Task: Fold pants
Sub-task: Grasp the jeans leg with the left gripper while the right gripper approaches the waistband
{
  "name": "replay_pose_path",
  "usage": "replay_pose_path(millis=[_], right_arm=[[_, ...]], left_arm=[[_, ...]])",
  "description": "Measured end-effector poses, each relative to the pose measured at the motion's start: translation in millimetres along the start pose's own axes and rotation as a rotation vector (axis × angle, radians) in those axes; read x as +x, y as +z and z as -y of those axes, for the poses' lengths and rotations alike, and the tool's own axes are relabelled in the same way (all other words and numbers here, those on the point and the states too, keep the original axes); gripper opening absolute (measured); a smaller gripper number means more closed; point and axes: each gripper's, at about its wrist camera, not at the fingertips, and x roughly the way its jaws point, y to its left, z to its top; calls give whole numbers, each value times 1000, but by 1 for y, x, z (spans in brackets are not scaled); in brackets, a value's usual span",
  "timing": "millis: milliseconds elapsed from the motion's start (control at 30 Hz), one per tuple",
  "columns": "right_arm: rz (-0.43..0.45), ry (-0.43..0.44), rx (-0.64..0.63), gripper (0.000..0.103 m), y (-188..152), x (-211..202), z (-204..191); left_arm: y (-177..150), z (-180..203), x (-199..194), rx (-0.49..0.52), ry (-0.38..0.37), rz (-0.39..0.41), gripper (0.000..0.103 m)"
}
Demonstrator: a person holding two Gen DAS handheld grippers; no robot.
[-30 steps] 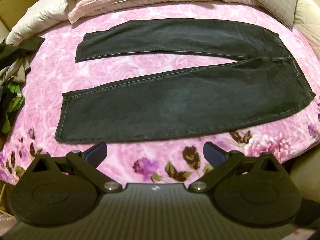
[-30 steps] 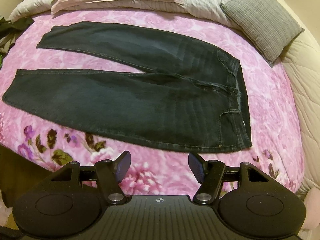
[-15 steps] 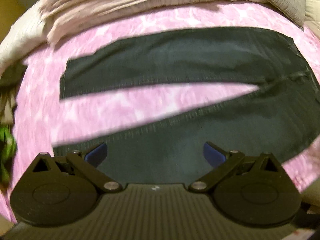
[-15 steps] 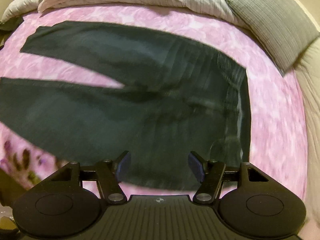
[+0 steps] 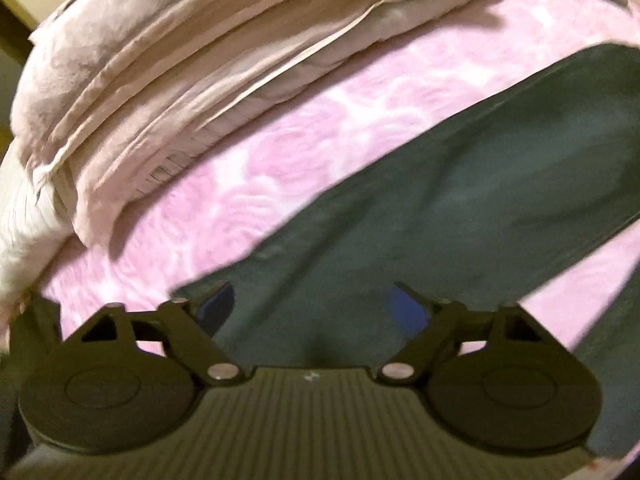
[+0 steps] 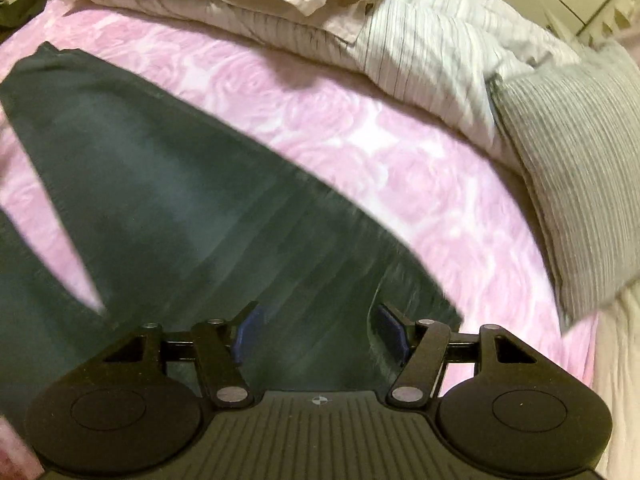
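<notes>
Dark grey pants (image 5: 460,200) lie flat on a pink rose-patterned bedspread (image 5: 260,168). My left gripper (image 5: 311,304) hangs close over the hem end of the far leg. Its jaws are closing, and dark cloth shows beneath and between the blue pads, which do not press on it. My right gripper (image 6: 320,332) hovers over the upper part of the pants (image 6: 180,200), near the far waist corner. Its jaws stand apart, with only flat cloth under them. Both views are blurred by motion.
Folded pale pink bedding (image 5: 180,60) is piled along the far side of the bed. A striped sheet (image 6: 432,52) and a grey ribbed pillow (image 6: 572,184) lie at the far right. A strip of pink bedspread (image 6: 380,140) separates the pants from the bedding.
Both grippers have swept forward and down across the pants, from the near edge of the bed to the far leg. The left jaws have narrowed; the right jaws keep their gap.
</notes>
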Motion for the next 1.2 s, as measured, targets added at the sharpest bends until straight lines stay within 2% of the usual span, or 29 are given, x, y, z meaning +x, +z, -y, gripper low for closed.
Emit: replay_pose_path(millis=[100, 233, 333, 467, 533, 600, 700, 733, 800, 867, 900, 1000, 1200], right_arm=[[5, -19, -8, 60, 19, 29, 2], [15, -42, 16, 60, 38, 65, -1], [21, -54, 40, 60, 50, 83, -7], [19, -64, 28, 60, 61, 102, -14], [10, -65, 30, 60, 64, 108, -16], [3, -71, 37, 60, 64, 115, -16], [-12, -75, 33, 60, 64, 121, -16], [-19, -74, 29, 60, 64, 123, -15], [-22, -77, 30, 60, 62, 125, -14], [-24, -73, 35, 60, 60, 125, -12], [-21, -74, 34, 60, 59, 124, -11], [-17, -73, 36, 60, 57, 119, -4], [-10, -71, 36, 60, 46, 104, 23]], left_arm=[[-2, -31, 45, 98, -12, -20, 71], [-3, -61, 104, 225, -47, -63, 55], [-4, -78, 131, 280, -66, -86, 52], [-8, -92, 156, 350, -159, -139, 51], [-9, -97, 162, 381, -209, -135, 52], [-6, -102, 168, 400, -241, -147, 56], [-1, -104, 174, 458, -286, -178, 54], [2, -103, 175, 481, -298, -193, 50], [6, -99, 175, 534, -321, -230, 34], [7, -96, 174, 564, -313, -262, 7], [5, -95, 173, 572, -306, -274, 3], [-2, -95, 164, 553, -270, -265, 2], [-21, -92, 118, 452, -149, -176, 1]])
